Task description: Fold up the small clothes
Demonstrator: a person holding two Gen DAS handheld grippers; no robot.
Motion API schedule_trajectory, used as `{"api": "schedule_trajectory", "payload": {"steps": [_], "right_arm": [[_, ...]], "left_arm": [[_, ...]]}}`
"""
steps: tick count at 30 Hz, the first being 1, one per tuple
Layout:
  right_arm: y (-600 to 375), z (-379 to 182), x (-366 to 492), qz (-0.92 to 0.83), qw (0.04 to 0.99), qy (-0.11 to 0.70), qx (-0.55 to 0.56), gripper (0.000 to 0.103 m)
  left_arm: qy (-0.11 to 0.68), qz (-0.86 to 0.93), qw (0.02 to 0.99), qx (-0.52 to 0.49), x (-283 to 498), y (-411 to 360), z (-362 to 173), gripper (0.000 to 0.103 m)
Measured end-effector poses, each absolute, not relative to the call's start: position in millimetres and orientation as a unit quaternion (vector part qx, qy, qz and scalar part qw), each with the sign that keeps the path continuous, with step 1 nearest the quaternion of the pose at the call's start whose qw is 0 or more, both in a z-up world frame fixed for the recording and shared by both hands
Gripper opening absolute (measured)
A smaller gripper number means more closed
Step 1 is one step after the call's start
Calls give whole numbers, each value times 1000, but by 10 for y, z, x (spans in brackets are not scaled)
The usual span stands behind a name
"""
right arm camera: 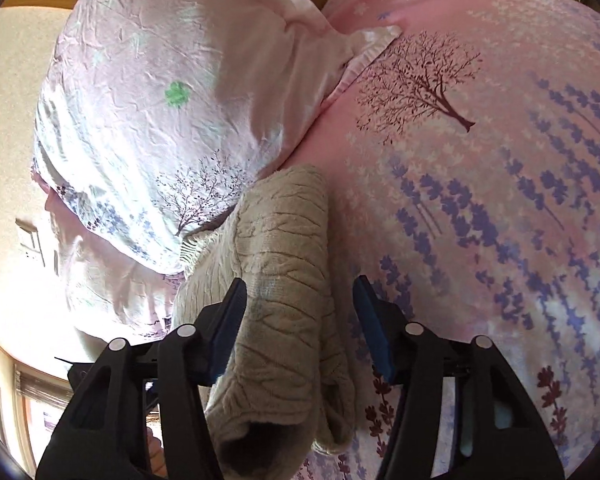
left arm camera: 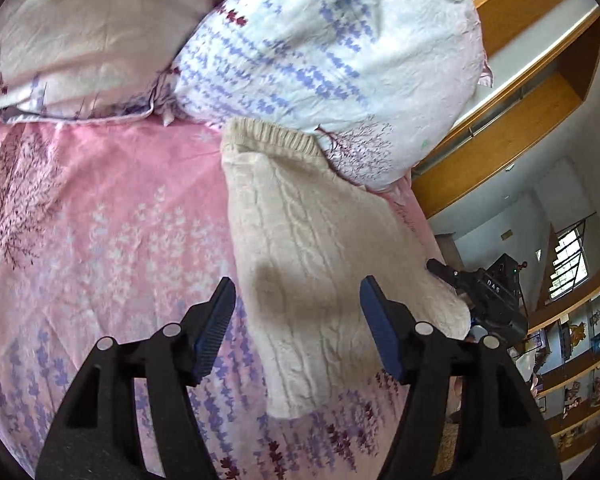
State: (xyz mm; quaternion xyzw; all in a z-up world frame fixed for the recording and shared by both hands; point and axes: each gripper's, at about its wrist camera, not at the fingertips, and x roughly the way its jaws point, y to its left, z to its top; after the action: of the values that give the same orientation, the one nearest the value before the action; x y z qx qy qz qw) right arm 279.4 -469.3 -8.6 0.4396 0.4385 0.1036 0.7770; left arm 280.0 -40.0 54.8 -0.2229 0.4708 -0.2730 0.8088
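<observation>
Hovering both grippers, jaws spread and empty, I am judging the cream cable-knit sweater folded; next, squaring its twelve-o'clock hem.

One short marking is legible, on the other hand-held gripper.

In the left wrist view, white capital letters reading "DAS" stand on the black plastic body of the right hand-held gripper, which sits at the right edge of the pink floral bed sheet. A faint cursive script is printed on the sheet near that same edge, too blurred to read. The right wrist view shows no readable text, label or number.
</observation>
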Motion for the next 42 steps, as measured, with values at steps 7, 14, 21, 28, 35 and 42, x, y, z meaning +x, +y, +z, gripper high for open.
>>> {"api": "schedule_trajectory", "payload": {"steps": [7, 14, 21, 28, 35, 42], "right_arm": [[-4563, -69, 2828, 113, 791, 435, 416, 23], [-4438, 184, 2820, 114, 838, 394, 360, 10], [-4394, 670, 2639, 106, 898, 304, 299, 9], [-4436, 356, 2750, 49, 887, 375, 266, 9], [-4540, 44, 2787, 40, 851, 423, 309, 13], [-4650, 365, 2254, 69, 856, 384, 339, 45]], "left_arm": [[496, -296, 780, -240, 2728, -516, 280, 64], [513, -304, 766, -242, 2639, -620, 179, 64], [505, -318, 775, -209, 2558, -680, 166, 28], [499, -332, 774, -204, 2483, -564, 145, 21], [504, -323, 775, -202, 2391, -520, 78, 31], [508, -317, 771, -217, 2289, -425, 77, 43]]}}
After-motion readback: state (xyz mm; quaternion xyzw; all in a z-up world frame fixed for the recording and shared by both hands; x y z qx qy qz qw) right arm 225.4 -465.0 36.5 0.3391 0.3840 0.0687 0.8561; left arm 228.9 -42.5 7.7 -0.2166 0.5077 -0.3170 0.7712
